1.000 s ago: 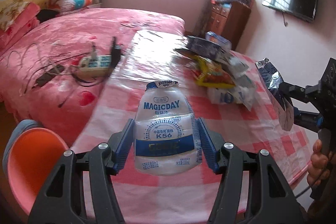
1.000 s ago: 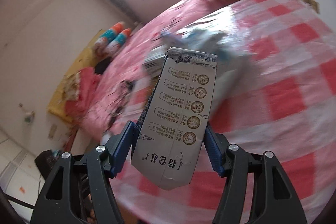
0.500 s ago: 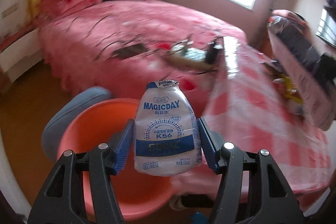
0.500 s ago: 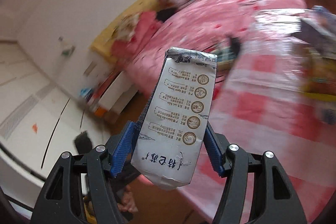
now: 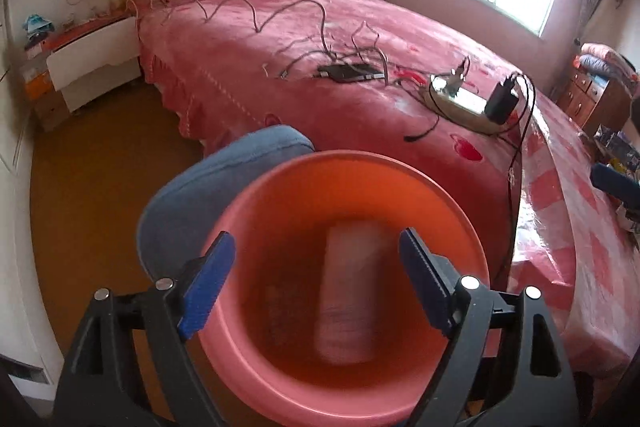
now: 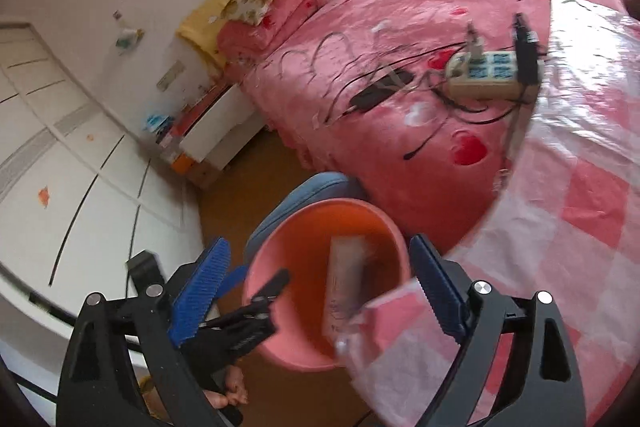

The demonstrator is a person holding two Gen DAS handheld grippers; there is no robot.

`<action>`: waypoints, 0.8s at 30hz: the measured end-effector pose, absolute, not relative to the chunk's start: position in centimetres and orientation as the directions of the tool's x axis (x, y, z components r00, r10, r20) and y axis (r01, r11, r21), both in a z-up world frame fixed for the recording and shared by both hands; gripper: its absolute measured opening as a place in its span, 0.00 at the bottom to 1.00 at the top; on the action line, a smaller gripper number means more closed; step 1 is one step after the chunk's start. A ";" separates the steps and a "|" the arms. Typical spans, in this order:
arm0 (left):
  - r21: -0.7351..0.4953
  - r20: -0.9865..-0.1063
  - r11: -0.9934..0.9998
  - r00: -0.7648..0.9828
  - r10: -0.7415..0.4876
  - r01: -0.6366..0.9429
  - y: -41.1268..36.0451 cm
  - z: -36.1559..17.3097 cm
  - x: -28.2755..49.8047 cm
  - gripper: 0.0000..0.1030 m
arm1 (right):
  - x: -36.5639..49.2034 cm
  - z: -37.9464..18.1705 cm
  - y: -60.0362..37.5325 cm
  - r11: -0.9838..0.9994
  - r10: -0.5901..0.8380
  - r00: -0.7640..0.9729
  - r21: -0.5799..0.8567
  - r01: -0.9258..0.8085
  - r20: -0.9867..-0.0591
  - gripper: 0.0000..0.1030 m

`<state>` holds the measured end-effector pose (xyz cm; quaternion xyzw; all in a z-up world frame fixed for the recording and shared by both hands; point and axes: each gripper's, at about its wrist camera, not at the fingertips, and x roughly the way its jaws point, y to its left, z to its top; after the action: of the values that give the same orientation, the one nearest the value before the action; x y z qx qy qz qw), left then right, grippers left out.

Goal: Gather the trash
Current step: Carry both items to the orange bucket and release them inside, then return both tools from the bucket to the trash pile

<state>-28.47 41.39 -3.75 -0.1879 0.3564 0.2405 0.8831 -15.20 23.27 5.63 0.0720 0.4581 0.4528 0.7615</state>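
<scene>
Over the pink bin (image 5: 460,211), we've let go: left gripper (image 5: 316,279) and right gripper (image 6: 316,287) now gape empty, a blurred carton (image 5: 348,291) dropping inside. More wrappers await on the table.

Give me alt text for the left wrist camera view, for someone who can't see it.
The open left tool hovers over a pink basin with a pale, blurred package inside. Behind it are a blue stool and a pink bed strewn with cables and a power strip.

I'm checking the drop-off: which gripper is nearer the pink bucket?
Left. The left gripper hangs open directly over the pink bucket; the right gripper is open, farther back above it.
</scene>
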 end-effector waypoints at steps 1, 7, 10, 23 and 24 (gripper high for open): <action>-0.172 -0.707 0.810 0.643 0.294 -0.560 41.6 -3.7 -28.7 0.82 | -15.1 5.7 22.5 0.585 0.759 0.192 0.524 -0.618 -0.622 0.88; -0.202 -0.641 0.826 0.709 0.294 -0.525 41.2 -3.2 -29.1 0.82 | -14.1 6.2 17.5 0.623 0.769 0.325 0.530 -0.576 -0.551 0.92; -0.179 -0.668 0.840 0.690 0.277 -0.511 40.6 -3.0 -28.1 0.82 | -14.3 6.2 15.1 0.634 0.768 0.391 0.516 -0.576 -0.508 0.94; -0.155 -0.705 0.871 0.670 0.233 -0.466 37.2 -0.9 -26.1 0.82 | -14.9 4.4 8.7 0.730 0.680 0.522 0.543 -0.415 -0.516 0.95; -0.149 -0.701 0.880 0.676 0.228 -0.452 36.6 -0.6 -25.9 0.82 | -15.0 4.4 8.3 0.732 0.677 0.529 0.546 -0.407 -0.513 0.95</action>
<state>-25.92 36.64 -0.57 -0.1569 0.3558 0.1886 0.9018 -14.95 8.32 4.40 0.1831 0.3678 0.3170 0.8548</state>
